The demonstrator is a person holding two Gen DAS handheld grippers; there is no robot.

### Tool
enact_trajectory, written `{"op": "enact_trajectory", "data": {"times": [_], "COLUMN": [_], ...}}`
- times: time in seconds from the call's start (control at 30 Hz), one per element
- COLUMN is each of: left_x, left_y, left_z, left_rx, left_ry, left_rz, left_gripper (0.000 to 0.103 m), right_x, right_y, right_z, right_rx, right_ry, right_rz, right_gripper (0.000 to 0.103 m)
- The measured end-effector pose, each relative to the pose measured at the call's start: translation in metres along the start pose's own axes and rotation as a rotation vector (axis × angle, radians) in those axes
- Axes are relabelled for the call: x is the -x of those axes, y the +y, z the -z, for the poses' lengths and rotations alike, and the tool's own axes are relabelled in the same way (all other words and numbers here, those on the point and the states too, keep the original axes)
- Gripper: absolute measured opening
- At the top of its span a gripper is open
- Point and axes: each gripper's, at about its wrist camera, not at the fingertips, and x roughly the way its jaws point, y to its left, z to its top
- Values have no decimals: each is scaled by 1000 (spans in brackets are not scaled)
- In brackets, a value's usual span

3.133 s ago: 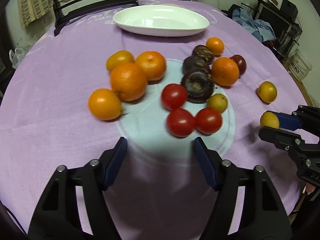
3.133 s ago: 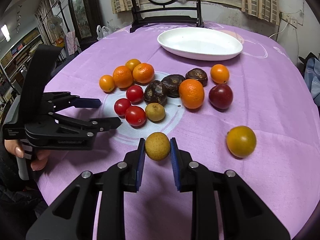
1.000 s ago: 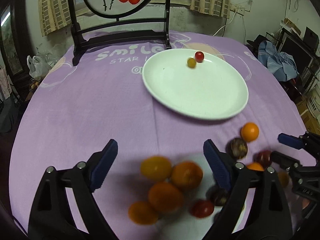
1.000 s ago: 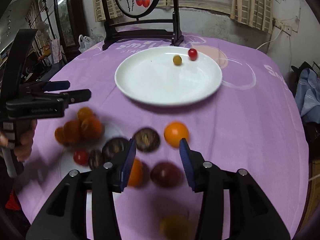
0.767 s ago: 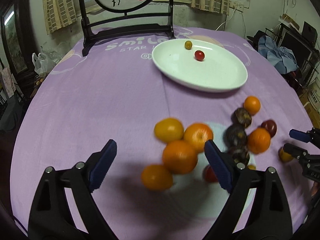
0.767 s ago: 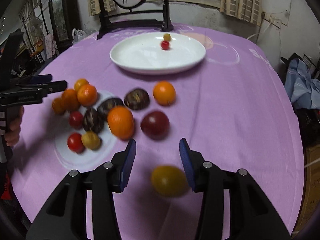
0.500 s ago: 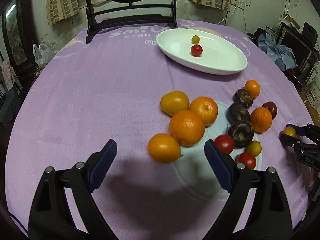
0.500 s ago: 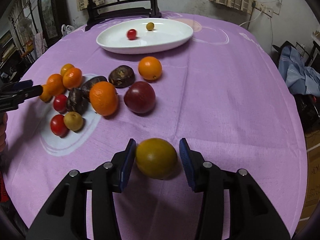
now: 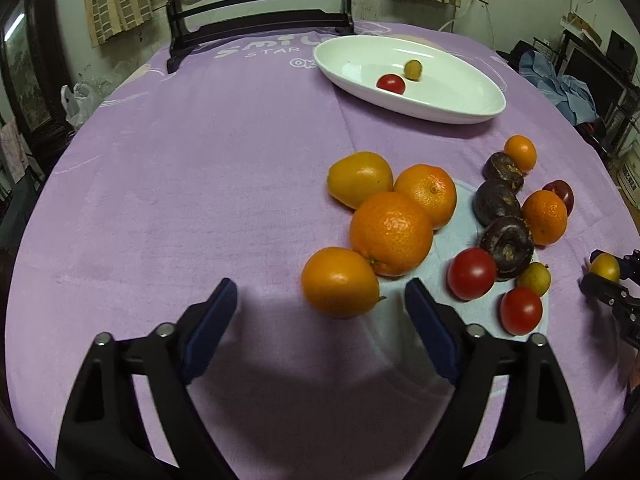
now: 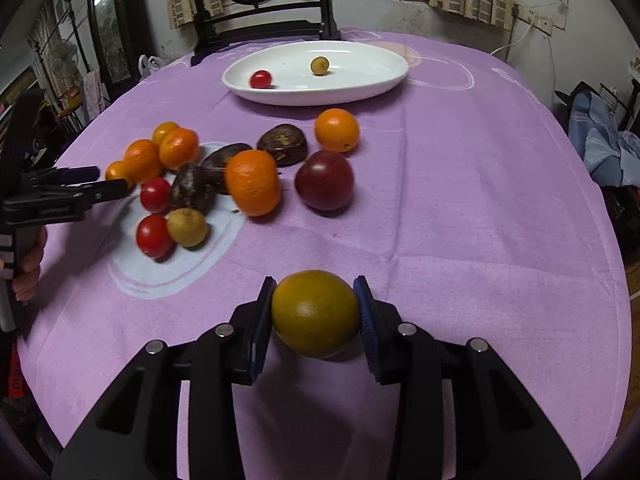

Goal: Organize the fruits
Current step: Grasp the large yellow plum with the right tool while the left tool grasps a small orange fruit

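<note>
A small orange (image 9: 340, 282) lies at the near edge of the fruit pile, just ahead of and between the fingers of my left gripper (image 9: 320, 286). Its jaws are closing and the pads stand clear of the fruit. My right gripper (image 10: 314, 286) is closing on a yellow-green citrus (image 10: 316, 312), both blue pads against its sides. The white oval plate (image 10: 360, 92) at the far side holds a cherry tomato (image 10: 261, 79) and a small yellow fruit (image 10: 320, 65). In the left wrist view the right gripper (image 9: 600, 276) shows at the right edge around the same citrus (image 9: 605, 267).
Oranges (image 9: 391, 233), dark round fruits (image 9: 507, 240), cherry tomatoes (image 9: 471, 273), a small yellow-green fruit (image 10: 187, 227) and a dark red plum (image 10: 325, 179) lie on the purple tablecloth (image 9: 200, 184). A dark wooden screen stand (image 10: 260, 24) is behind the plate. A hand (image 10: 28, 256) holds the left gripper.
Both grippers pulled back from the plate and came down toward the fruit. The right jaws narrowed onto the yellow-green citrus. The left jaws narrowed with the small orange ahead of them.
</note>
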Motion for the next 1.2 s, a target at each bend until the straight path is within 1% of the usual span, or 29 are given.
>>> {"op": "enact_trajectory", "data": {"times": [0.03,0.07,0.13,0.17,0.2,0.33,0.4,0.5,0.57,0.7,0.83,0.9,1.03,1.1,1.2], "left_x": [-5,-9,-9,-8,-7,-3,1,13,25,51,63,61,41,26,-5], "left_y": [0,0,-2,-3,-5,-11,-13,-17,-20,-31,-46,-49,-55,-58,-65], "left_z": [-1,0,-1,-1,-1,1,3,3,0,-21,-54,-72,-110,-124,-144], "left_rx": [-9,-13,-33,-40,-53,-76,-83,-89,-94,-103,-120,-106,-48,-32,-13], "left_ry": [19,30,16,13,11,13,20,28,12,-45,-108,-123,-128,-116,-78], "left_rz": [3,1,-4,-1,17,5,13,59,101,146,125,127,109,101,90], "left_gripper": [72,69,65,56,43,43,43,43,43,43,43,43,43,43,43], "right_x": [1,3,5,6,7,11,13,18,25,41,50,47,23,4,-24], "right_y": [2,3,8,9,11,17,20,24,28,36,41,40,35,27,15], "right_z": [0,0,1,0,0,-1,-1,-4,-10,-29,-62,-81,-120,-136,-153], "right_rx": [2,5,14,17,19,32,38,56,72,108,149,149,148,122,104], "right_ry": [-2,-5,-9,-11,-13,-20,-25,-37,-53,-103,-164,-184,-212,-210,-185], "right_rz": [-8,-13,-18,-20,-23,-31,-37,-45,-55,-71,-64,-69,-18,-4,31], "right_gripper": [39,39,39,39,39,39,39,39,39,40,39,40,39,39,39]}}
